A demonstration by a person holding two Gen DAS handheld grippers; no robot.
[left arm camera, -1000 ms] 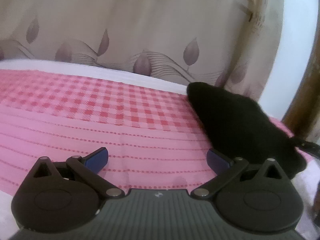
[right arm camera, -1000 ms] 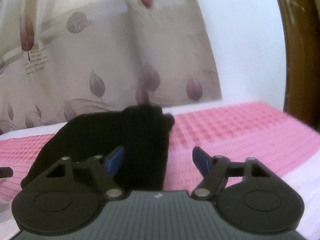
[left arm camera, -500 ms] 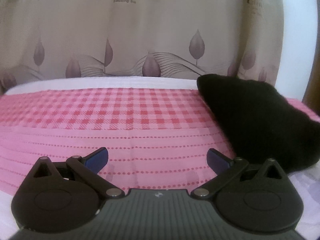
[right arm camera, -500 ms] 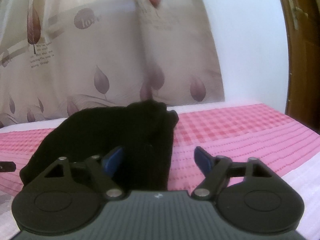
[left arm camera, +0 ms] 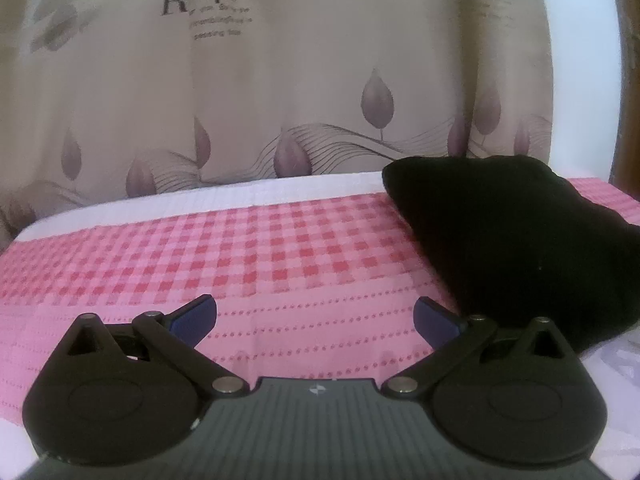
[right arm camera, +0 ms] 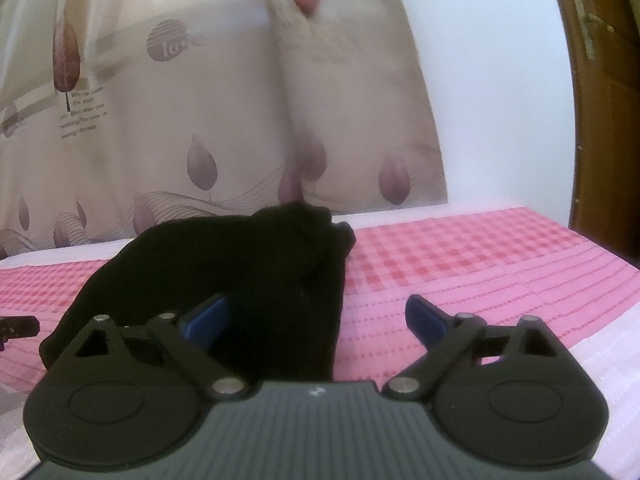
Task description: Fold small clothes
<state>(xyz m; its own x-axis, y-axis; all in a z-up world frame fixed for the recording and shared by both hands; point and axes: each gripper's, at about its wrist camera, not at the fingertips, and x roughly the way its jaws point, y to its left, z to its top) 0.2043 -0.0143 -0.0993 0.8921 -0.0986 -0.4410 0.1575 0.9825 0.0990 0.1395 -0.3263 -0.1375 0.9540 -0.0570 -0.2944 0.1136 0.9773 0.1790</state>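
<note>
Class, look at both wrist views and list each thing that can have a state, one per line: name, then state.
Black garment: folded into a lump, lying on the pink cloth, not gripped.
Left tongs: open, nothing between them.
Right tongs: open, just widened; garment's near edge between them, pads not pressing.
Pink checked cloth: spread flat.
Curtain: drawn.

The black garment (left arm camera: 516, 240) runs off the left view's right edge; curtain (right arm camera: 224, 112) lettering blurs.
</note>
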